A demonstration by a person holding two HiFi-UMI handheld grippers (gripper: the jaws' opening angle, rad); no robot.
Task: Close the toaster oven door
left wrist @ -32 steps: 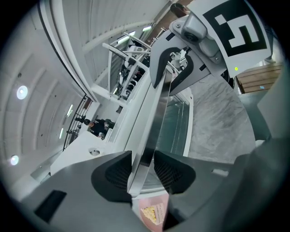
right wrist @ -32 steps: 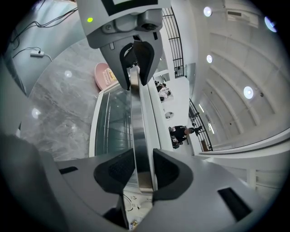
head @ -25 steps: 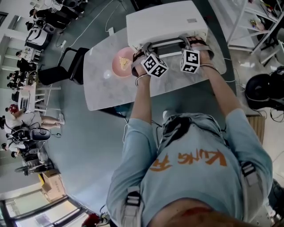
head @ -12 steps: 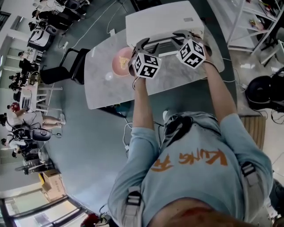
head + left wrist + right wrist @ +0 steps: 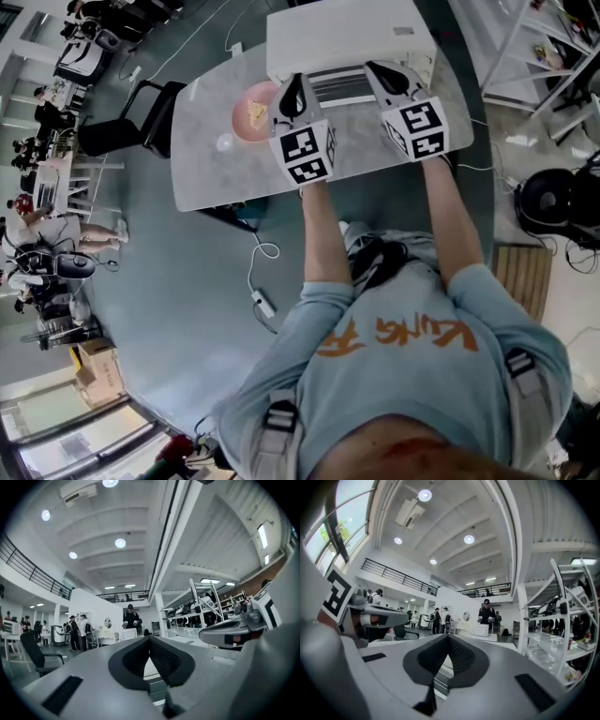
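While the white toaster oven point(image 5: 347, 37) stands at the far edge of the pale table point(image 5: 216, 178) with its front toward the person, the head view does not show whether its door is fully shut. The left gripper point(image 5: 294, 86) and right gripper point(image 5: 380, 73) point at that front, each with its jaws pressed together on nothing. Just left of the oven lies a pink plate point(image 5: 241, 127) carrying toast point(image 5: 255, 111). A black chair point(image 5: 122, 131) stands beside the table.
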